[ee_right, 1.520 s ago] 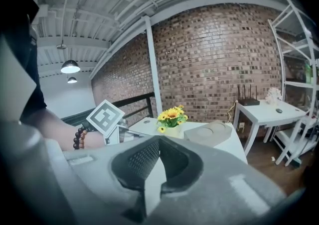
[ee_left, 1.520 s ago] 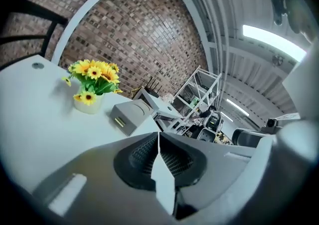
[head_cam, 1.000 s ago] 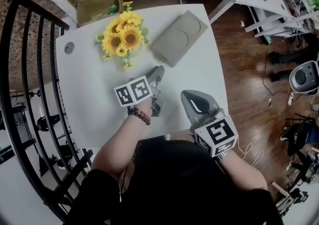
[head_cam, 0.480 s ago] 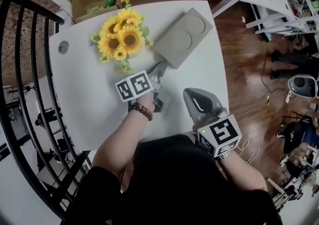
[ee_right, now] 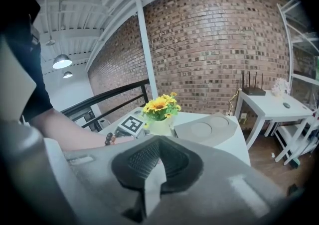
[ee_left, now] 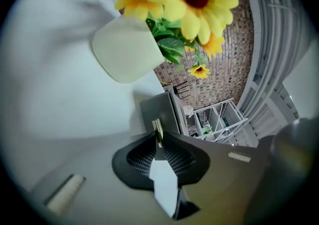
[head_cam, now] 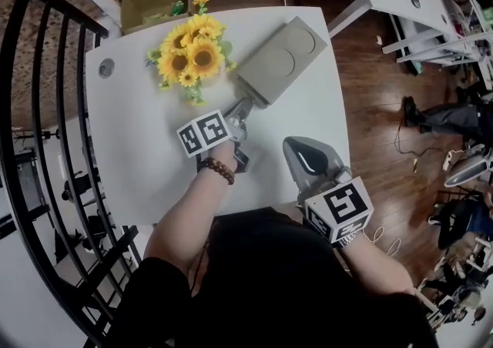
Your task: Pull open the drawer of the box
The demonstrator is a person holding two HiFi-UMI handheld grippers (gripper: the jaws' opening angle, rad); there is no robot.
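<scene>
The flat grey box (head_cam: 281, 58), its lid pressed with two round hollows, lies aslant at the far right corner of the white surface (head_cam: 139, 131), one end pointing toward the middle. On that near end face (ee_left: 158, 112) sits a small brass-coloured pull tab (ee_left: 157, 129). The left gripper (head_cam: 243, 105) reaches up to this face, and its fingers (ee_left: 144, 157) are clenched on the tab. The drawer looks flush with the box, though the wide-angle view is too warped to be sure.

Just left of the box, near the far edge, stands a bunch of yellow sunflowers (head_cam: 189, 50) in a cream vase (ee_left: 127, 50).

The right gripper (head_cam: 304, 155) hangs above the near right edge of the surface, well apart from the box, its fingers (ee_right: 149, 162) pressed together with nothing between them.
</scene>
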